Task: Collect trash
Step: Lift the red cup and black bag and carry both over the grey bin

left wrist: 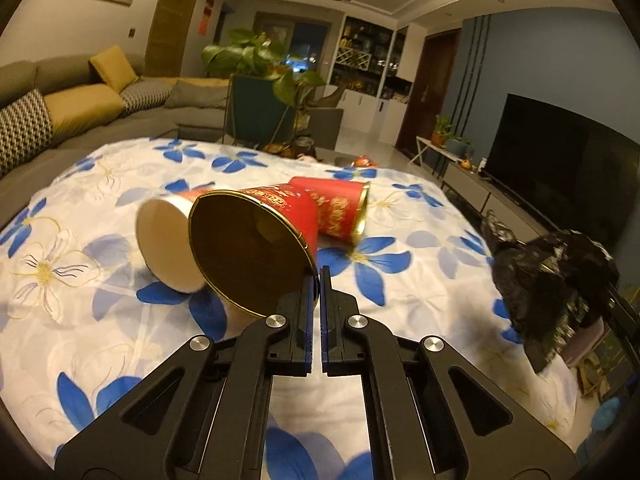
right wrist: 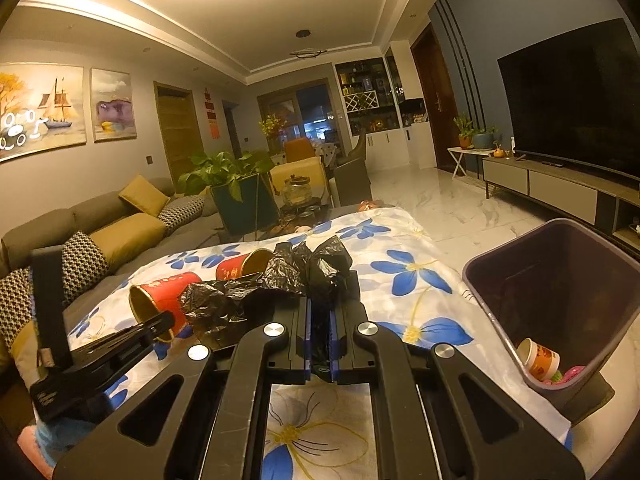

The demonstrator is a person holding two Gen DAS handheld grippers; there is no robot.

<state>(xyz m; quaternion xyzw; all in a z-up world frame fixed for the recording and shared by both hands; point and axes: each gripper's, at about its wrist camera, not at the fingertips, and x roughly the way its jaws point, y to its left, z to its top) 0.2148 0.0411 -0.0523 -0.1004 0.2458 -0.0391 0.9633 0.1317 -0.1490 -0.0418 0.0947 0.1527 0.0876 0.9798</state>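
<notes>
The flowered tablecloth (left wrist: 400, 300) carries two loose paper cups, and the purple bin (right wrist: 500, 268) sits at its right edge, a cup already inside. The right gripper (right wrist: 320, 320) is clamped on a crumpled black bag (right wrist: 280, 280). The left gripper (left wrist: 320, 280) pinches the gold rim of a red paper cup (left wrist: 256, 240), apparently lifted and tilted. A thin rim hold probably slips easily, so the carry to the bin wants a steady, level swing, releasing only above the opening.
</notes>
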